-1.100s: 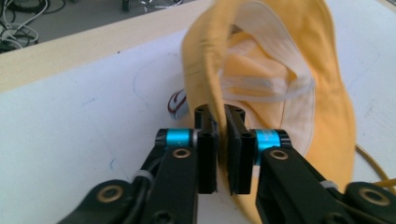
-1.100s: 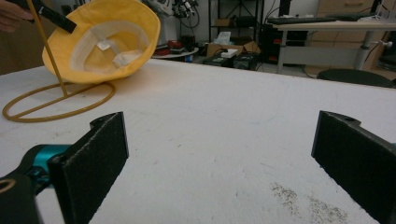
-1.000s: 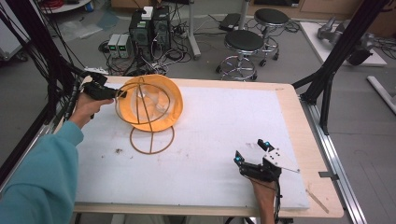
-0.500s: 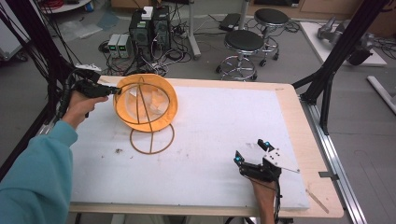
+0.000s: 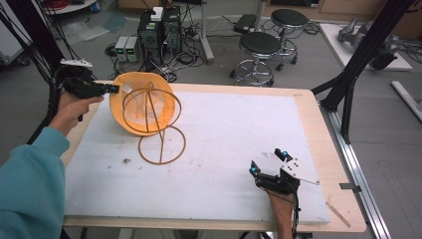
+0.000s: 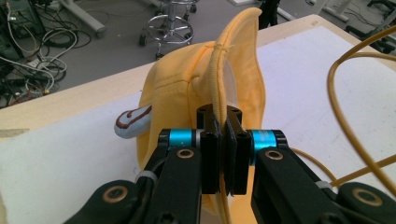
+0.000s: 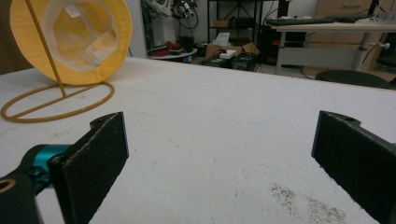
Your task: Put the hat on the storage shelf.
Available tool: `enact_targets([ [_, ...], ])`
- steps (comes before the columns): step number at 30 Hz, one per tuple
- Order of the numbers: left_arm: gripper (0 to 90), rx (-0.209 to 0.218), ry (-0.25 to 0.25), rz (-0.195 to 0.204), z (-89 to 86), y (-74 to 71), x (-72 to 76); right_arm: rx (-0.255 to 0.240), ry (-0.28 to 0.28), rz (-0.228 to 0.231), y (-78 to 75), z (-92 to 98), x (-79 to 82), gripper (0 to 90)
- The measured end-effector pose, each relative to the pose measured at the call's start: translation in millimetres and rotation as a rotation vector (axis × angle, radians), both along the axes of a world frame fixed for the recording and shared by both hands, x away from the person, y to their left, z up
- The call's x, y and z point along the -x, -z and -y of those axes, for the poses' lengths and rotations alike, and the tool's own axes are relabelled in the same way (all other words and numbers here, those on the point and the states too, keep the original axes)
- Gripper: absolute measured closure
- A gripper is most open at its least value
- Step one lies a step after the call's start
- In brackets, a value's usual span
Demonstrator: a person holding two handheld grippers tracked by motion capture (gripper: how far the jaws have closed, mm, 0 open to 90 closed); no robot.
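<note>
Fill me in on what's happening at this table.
A person works with a gripper in each hand. The left gripper is clamped on the brim of a yellow hat, holding it against the wire hat stand on the white table mat. The right gripper rests open on the mat near the front edge, holding nothing.

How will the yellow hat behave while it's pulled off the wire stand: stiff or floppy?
Probably floppy: the hat's brim folds where the left hand-held gripper pinches it. Likely light, as one edge grip carries it. The wire stand looks thin and may tip if the fabric snags.
</note>
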State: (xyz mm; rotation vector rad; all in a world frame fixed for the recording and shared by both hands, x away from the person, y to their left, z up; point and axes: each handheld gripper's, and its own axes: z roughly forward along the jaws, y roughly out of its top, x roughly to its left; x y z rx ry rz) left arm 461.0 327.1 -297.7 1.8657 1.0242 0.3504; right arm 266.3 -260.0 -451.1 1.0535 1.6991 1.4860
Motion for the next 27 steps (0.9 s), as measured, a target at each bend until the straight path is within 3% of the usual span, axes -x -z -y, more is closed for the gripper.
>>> enact_targets([
  [9, 86.2, 0.029, 0.008, 0.019, 4.2, -25.6, 11.0, -0.003, 0.004, -0.001, 0.0, 0.1, 0.2, 2.7],
  [18, 86.2, 0.051, 0.014, 0.066, 4.7, -61.8, 26.9, -0.004, 0.007, -0.003, 0.1, 0.1, 0.2, 2.7],
  [24, 86.2, 0.042, 0.004, 0.056, 4.6, -76.3, 32.7, -0.004, 0.008, -0.004, 0.0, 0.0, 0.1, 2.7],
  [27, 86.2, 0.025, -0.005, 0.067, 6.8, -90.9, 35.2, -0.002, 0.007, -0.005, 0.0, 0.1, 0.1, 2.7],
])
